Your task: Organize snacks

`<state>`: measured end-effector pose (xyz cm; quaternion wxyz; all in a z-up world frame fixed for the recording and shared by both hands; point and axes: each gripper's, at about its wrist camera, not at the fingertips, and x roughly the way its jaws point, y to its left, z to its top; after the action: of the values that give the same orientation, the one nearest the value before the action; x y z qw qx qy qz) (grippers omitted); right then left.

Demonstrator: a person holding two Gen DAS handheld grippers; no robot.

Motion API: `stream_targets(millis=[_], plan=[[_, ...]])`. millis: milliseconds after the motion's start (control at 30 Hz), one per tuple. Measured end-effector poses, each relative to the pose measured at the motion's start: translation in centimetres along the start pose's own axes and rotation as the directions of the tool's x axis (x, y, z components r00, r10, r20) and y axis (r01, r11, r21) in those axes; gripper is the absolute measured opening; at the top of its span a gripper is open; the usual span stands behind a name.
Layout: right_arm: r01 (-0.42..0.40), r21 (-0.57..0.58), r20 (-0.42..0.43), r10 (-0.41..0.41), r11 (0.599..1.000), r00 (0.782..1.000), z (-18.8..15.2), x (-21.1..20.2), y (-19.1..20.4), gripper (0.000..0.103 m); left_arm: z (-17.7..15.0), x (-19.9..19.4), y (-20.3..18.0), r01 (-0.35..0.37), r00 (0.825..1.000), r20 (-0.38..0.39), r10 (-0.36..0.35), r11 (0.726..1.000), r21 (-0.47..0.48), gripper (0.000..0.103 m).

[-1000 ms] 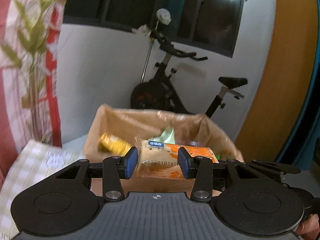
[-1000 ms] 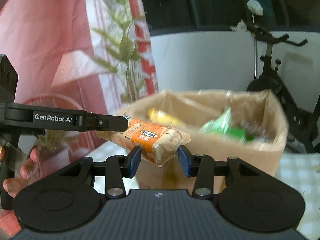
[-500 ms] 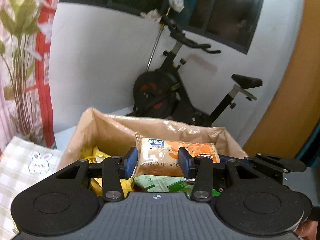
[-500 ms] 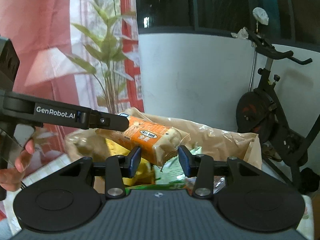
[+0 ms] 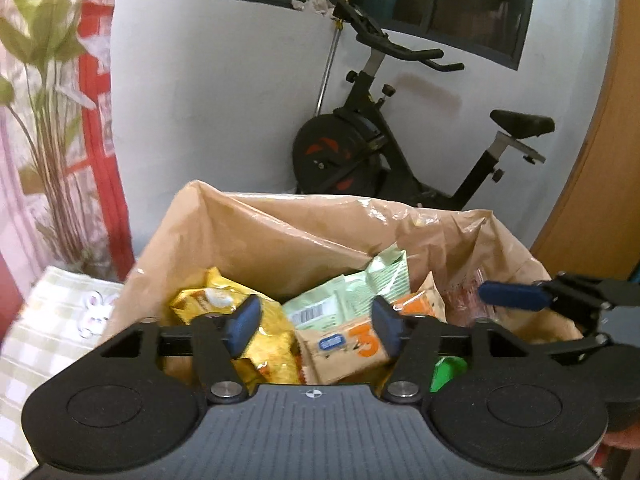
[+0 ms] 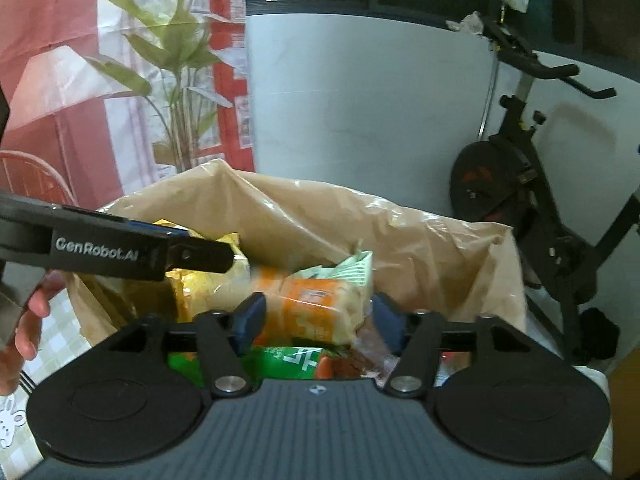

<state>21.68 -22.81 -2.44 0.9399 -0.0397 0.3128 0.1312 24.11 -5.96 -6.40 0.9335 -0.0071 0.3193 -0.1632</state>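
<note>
Lying in bag: orange-and-tan snack pack (image 5: 344, 354) on top of the other snacks inside the brown bag (image 5: 280, 236), just dropped.
Left gripper (image 5: 316, 326): jaws just opened, spread, pads clear of pack below.
Right gripper (image 6: 316, 318): jaws just opened, pack between the pads, no squeeze visible.
Bag contents: yellow packet (image 5: 244, 332), pale green packet (image 5: 360, 292), bright green packet (image 6: 288, 362).
Right view only: hand (image 6: 24, 336) on left gripper's handle, plant (image 6: 176, 64).
Left view only: bunny print on checked tablecloth (image 5: 60, 320).
Behind: exercise bike (image 5: 384, 148) at white wall.
</note>
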Motion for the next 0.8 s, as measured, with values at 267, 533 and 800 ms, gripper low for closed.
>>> stream_targets(millis=[267, 533, 800], plan=[[0.011, 0.037, 0.026, -0.012, 0.999, 1.0, -0.1, -2.5, -0.3, 0.088, 0.6, -3.1, 0.0, -0.03, 0.998, 0.058, 0.029, 0.999, 0.019, 0.093], [0.056, 0.038, 0.075, -0.059, 0.998, 0.995, 0.0, -6.5, 0.5, 0.097, 0.4, -7.4, -1.2, -0.067, 0.99, 0.128, 0.055, 0.993, 0.093, 0.095], [0.093, 0.075, 0.111, -0.101, 0.993, 0.989, -0.2, -10.3, 1.7, 0.101, -0.5, -11.4, -2.6, -0.104, 0.979, 0.185, 0.08, 0.986, 0.127, 0.095]])
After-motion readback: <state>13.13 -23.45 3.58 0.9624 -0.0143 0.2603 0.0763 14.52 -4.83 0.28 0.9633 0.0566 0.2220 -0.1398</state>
